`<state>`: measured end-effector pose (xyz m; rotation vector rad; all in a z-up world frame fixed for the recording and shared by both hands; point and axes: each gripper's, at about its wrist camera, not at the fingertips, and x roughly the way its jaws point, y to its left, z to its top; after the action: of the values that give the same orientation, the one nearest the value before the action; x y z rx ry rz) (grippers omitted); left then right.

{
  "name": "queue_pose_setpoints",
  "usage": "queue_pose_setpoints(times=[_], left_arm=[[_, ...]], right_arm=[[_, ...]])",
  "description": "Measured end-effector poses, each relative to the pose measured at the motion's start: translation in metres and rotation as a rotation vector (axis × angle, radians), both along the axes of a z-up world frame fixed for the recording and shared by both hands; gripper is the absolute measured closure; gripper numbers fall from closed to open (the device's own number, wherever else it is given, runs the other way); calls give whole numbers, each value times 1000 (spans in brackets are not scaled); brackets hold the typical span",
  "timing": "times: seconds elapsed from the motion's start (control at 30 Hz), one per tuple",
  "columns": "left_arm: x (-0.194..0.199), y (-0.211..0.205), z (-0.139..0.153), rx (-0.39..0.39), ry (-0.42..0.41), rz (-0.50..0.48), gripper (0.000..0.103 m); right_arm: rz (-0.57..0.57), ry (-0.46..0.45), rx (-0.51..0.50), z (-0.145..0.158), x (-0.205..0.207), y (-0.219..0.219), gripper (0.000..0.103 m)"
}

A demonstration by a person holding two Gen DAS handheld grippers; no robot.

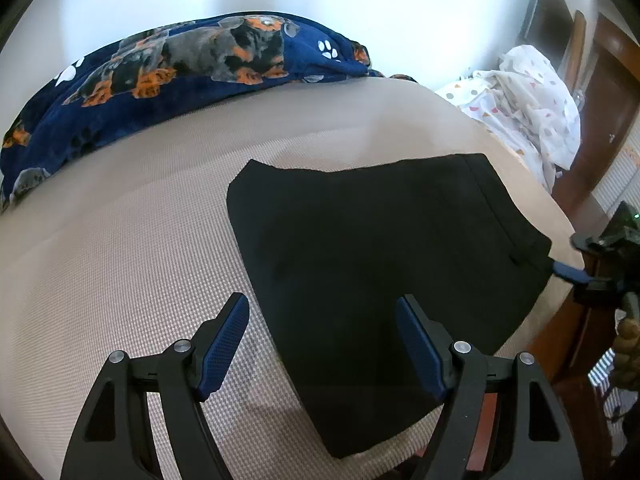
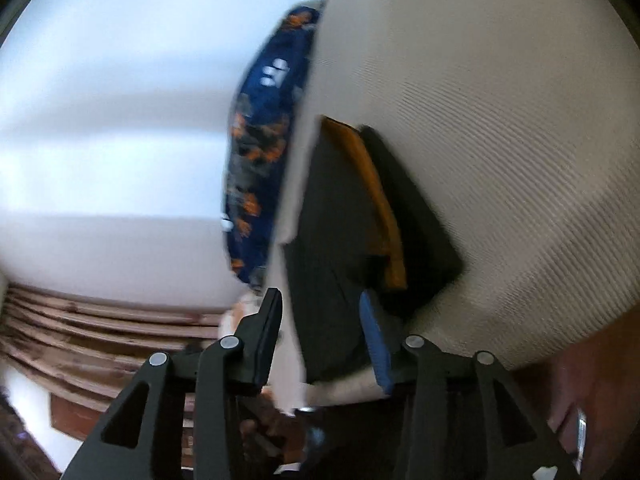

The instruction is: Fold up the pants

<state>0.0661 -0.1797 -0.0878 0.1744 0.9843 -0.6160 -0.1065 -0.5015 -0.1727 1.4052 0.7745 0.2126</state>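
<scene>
The black pants (image 1: 384, 240) lie folded flat on the beige bed cover (image 1: 120, 240). My left gripper (image 1: 322, 344) is open and empty, hovering over the near left edge of the pants. My right gripper shows at the right edge of the left wrist view (image 1: 568, 272), its blue fingertip touching the right corner of the pants. In the blurred, tilted right wrist view the right gripper (image 2: 320, 332) is open around the edge of the pants (image 2: 332, 240), whose orange inner lining (image 2: 372, 192) shows between layers.
A navy dog-print blanket (image 1: 160, 76) lies along the far side of the bed and also shows in the right wrist view (image 2: 264, 152). A white patterned sheet (image 1: 528, 108) is heaped at the far right. Wooden furniture (image 1: 608, 92) stands beyond the bed's right edge.
</scene>
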Motion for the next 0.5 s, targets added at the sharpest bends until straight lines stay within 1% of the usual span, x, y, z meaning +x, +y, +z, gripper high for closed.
queue_pose_setpoints(times=[0.1,0.17,0.23,0.33,0.37,0.4,0.43,0.5], left_arm=[[-2,1,1,-3,-2,0,27],[-4,2,2,-7,-5,0,27],[-5,3,2,-7,-7,2,27],[-5,4,-1,-10,11,4,27],[-6,4,-2,-8,14,2,27],[-6,4,-2,-3,12,1,27],[-7,4,-2,2,7,-1,27],[-7,5,1,6,-3,0,27]], right_arm=[[-25,7,42,-15,3,3,63],[-30,32,5,-16,5,3,63],[-37,34,-9,-15,9,3,63],[-43,59,-62,-12,19,5,63],[-42,61,-69,-11,21,4,67],[-35,68,-94,-10,26,6,74],[-28,76,-119,-9,27,6,91],[-31,86,-138,-10,28,6,90]])
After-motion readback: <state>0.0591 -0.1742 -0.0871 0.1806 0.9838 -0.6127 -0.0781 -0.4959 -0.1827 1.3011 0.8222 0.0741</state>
